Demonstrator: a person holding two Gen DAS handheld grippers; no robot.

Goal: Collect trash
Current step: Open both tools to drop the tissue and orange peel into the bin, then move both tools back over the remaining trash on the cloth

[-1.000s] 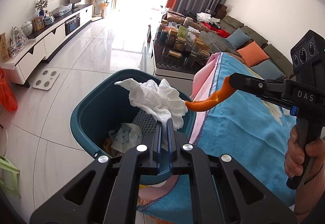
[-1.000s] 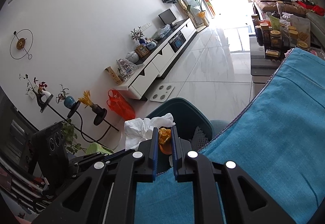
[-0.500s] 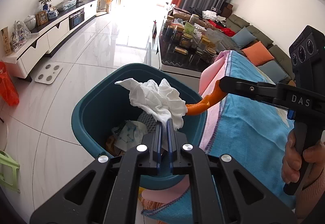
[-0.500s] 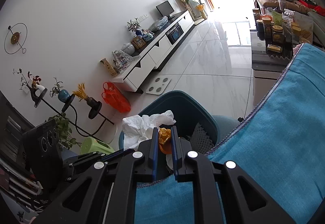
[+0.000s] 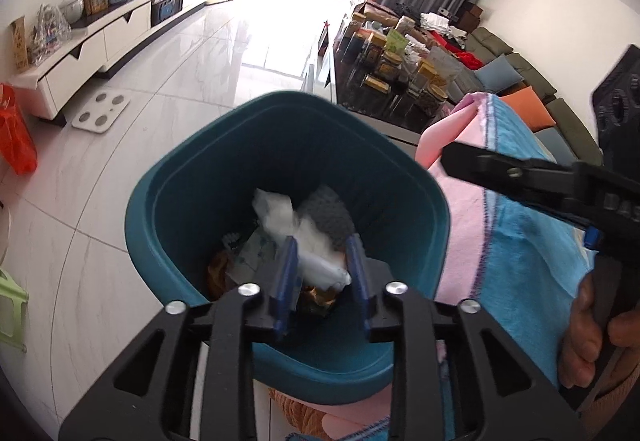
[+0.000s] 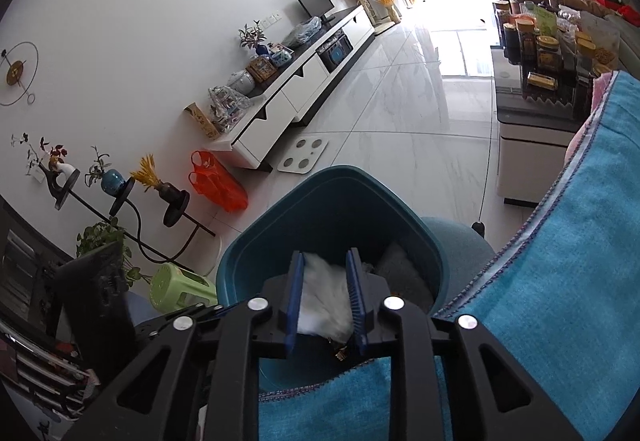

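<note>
Both my grippers, left (image 5: 322,273) and right (image 6: 325,299), hover over the teal trash bin (image 5: 168,177), jaws wide and empty; the white tissue (image 5: 308,241) lies inside. I should lift straight clear, avoiding the rim.

One teal bin (image 5: 168,201) sits mid-frame, with one white tissue wad (image 5: 308,237) inside it. Two grippers show: the left gripper (image 5: 322,281) at the bottom and the right gripper (image 5: 452,159) entering from the right. One white scale (image 5: 101,113) lies at left, one orange bag (image 5: 16,141) at the far left.
</note>
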